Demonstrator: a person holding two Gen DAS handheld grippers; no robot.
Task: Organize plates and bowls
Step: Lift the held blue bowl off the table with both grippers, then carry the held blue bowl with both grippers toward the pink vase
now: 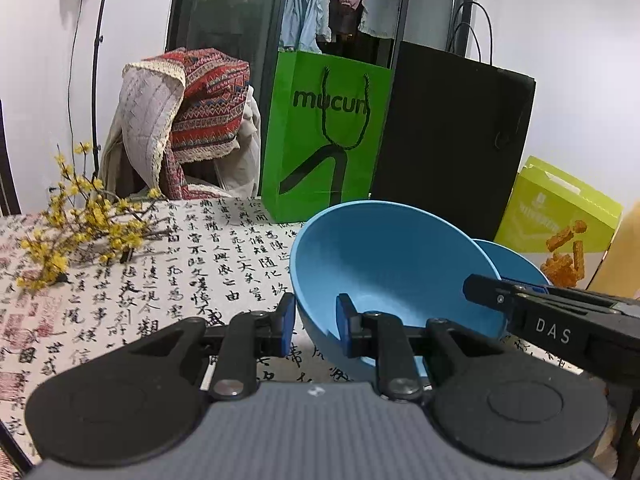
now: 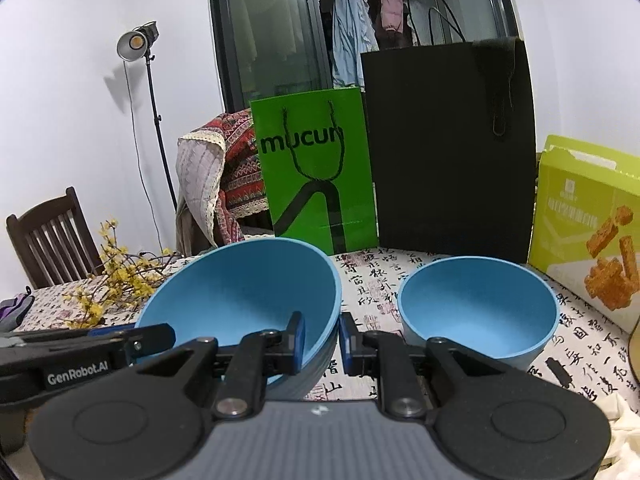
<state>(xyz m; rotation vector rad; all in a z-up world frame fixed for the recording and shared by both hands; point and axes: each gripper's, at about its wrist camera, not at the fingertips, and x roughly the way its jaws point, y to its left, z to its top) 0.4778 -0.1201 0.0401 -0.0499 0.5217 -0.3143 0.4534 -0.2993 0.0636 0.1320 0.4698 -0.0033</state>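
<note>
Both tongs pinch a matte sky-blue bowl.

- The left wrist view is being taken low and close over the tablecloth, facing the green bag.
- The right wrist view is being aimed likewise, from further right.
- The large blue bowl is being shared by both.

Bright even light, studio lamp lit, sharp focus, fisheye-bent edges
</note>
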